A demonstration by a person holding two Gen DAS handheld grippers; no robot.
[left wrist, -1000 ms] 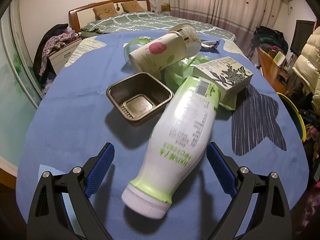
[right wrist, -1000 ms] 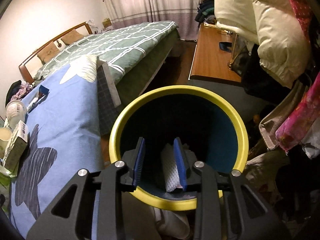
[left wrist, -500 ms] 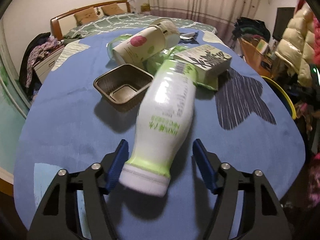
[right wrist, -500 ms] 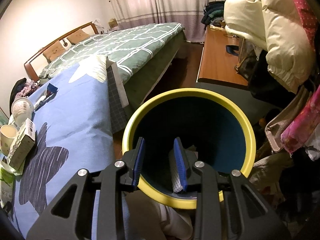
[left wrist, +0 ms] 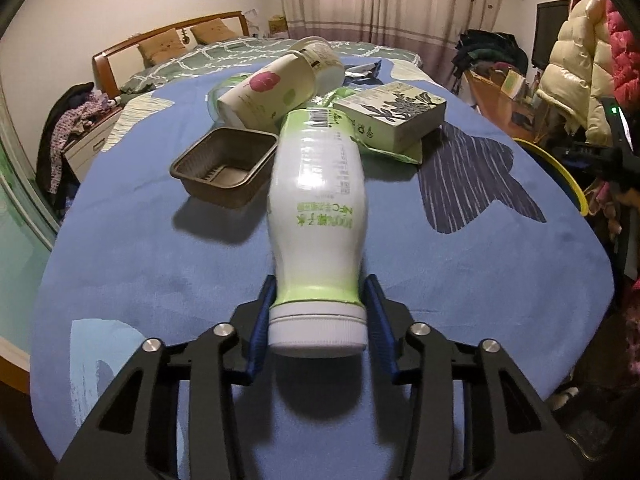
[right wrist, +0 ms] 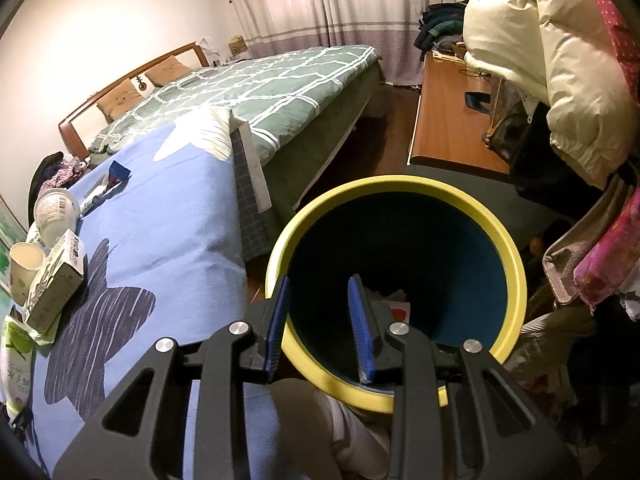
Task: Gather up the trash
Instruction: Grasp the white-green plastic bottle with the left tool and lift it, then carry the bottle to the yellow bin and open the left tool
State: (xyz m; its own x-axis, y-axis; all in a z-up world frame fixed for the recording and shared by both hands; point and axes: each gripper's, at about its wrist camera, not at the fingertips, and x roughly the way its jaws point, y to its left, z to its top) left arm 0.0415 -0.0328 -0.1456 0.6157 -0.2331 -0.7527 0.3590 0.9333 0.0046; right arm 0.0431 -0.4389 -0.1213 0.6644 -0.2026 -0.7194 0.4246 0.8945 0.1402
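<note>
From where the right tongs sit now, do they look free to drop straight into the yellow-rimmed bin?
Probably yes. The right tongs hang open and empty over the near rim of the bin. The bin's mouth is uncovered, with only some trash lying at the bottom, so nothing visible blocks the way down.

Both feeds look to me like warm, dim indoor light from overhead. On the left wrist view the bottle (left wrist: 318, 208) carries a glare band across its white label and drops a hard shadow on the blue bench (left wrist: 120, 248) toward 6 o'clock; the brown tray (left wrist: 224, 166) shadows toward 7. Fisheye bending curves every edge, with black vignette at the corners. On the right, the bin (right wrist: 396, 280) interior goes nearly black, and the wall at 10 o'clock blooms pale
</note>
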